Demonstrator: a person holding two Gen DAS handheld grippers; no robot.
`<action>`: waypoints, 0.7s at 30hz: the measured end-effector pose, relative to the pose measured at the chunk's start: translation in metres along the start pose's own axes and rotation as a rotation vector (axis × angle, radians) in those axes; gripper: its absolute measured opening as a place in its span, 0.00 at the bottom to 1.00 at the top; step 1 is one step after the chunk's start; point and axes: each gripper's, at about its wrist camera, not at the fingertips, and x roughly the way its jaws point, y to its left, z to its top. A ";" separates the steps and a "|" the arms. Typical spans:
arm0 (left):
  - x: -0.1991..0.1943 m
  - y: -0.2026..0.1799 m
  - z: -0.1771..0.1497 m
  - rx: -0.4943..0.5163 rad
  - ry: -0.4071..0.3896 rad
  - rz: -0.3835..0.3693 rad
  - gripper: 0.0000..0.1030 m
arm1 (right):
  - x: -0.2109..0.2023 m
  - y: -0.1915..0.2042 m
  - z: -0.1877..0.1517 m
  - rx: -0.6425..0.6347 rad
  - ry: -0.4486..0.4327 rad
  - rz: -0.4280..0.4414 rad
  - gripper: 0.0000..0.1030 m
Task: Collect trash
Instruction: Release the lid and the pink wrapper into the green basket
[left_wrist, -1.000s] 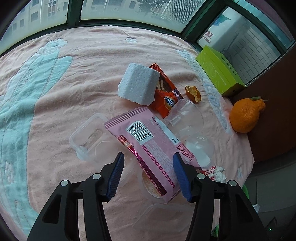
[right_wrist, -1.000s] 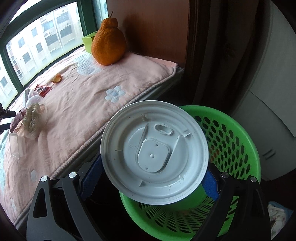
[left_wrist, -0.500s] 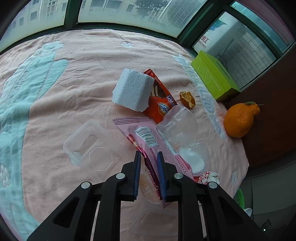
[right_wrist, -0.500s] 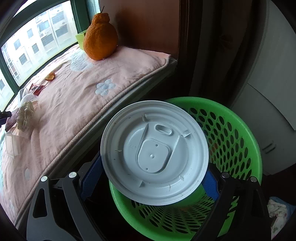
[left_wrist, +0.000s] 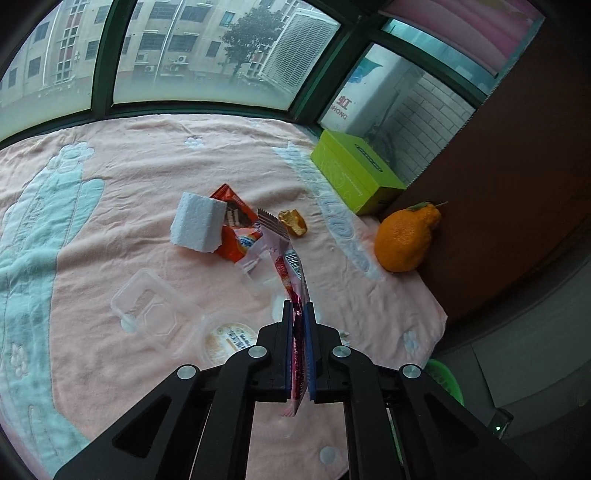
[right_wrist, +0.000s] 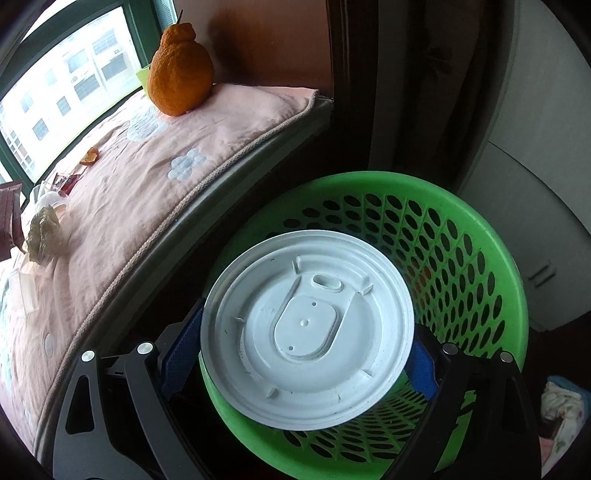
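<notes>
My left gripper (left_wrist: 298, 350) is shut on a pink snack wrapper (left_wrist: 286, 258) and holds it up above the pink towel (left_wrist: 147, 166). On the towel lie a white foam block (left_wrist: 197, 227), an orange wrapper (left_wrist: 236, 230), a clear plastic tray (left_wrist: 147, 310), a round lidded cup (left_wrist: 229, 338) and a small peel piece (left_wrist: 293, 222). My right gripper (right_wrist: 301, 350) is shut on a white round plastic lid (right_wrist: 306, 328) and holds it over the green mesh basket (right_wrist: 461, 266).
A large orange fruit (left_wrist: 406, 238) and a green box (left_wrist: 354, 173) sit at the towel's right side by a brown wall. The basket stands on the floor below the ledge's edge (right_wrist: 207, 184). A crumpled wrapper (right_wrist: 44, 232) lies on the towel in the right wrist view.
My left gripper closed on the pink wrapper and lifted it off the towel. My right gripper carried the lid further over the basket.
</notes>
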 end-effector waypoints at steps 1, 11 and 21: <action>-0.003 -0.008 -0.001 0.016 -0.008 -0.005 0.06 | -0.001 -0.001 0.000 -0.005 -0.002 -0.001 0.88; 0.009 -0.102 -0.027 0.162 0.086 -0.217 0.06 | -0.023 -0.022 -0.002 0.002 -0.045 -0.005 0.88; 0.103 -0.201 -0.106 0.299 0.357 -0.333 0.06 | -0.053 -0.061 -0.006 0.049 -0.099 -0.022 0.88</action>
